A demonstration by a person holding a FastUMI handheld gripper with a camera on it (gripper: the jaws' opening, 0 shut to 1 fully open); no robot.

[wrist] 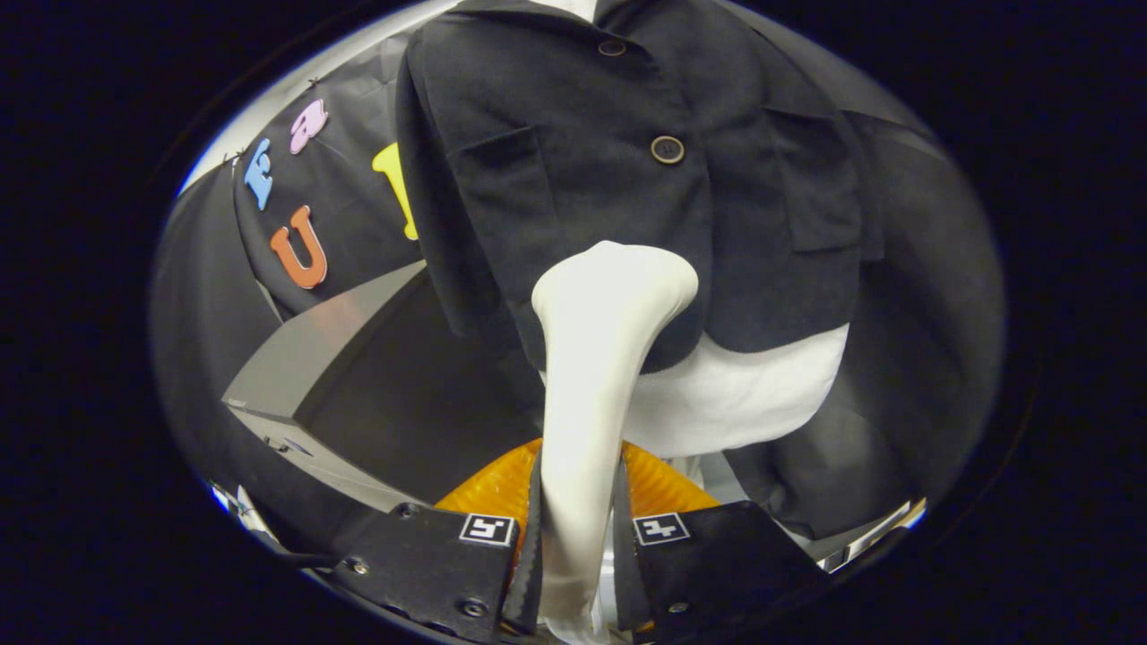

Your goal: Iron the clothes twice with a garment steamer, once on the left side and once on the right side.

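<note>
Between its two fingers my tool (578, 546) is clamping the handle of the garment steamer (596, 358), whose flared head is reaching the hem of the dark jacket (573, 170) hanging just beyond. I am judging the steamer rigid, smooth and top-heavy, so low on the handle is suiting it; the cloth is looking soft and yielding.

Dim booth — glare on steamer (599, 358), edges fisheye-bent.

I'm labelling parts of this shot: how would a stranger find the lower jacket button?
Start at the dark jacket hanging ahead. Just above the white steamer that the shut gripper holds sits the lower button, bigger and closer than the upper button.
</note>
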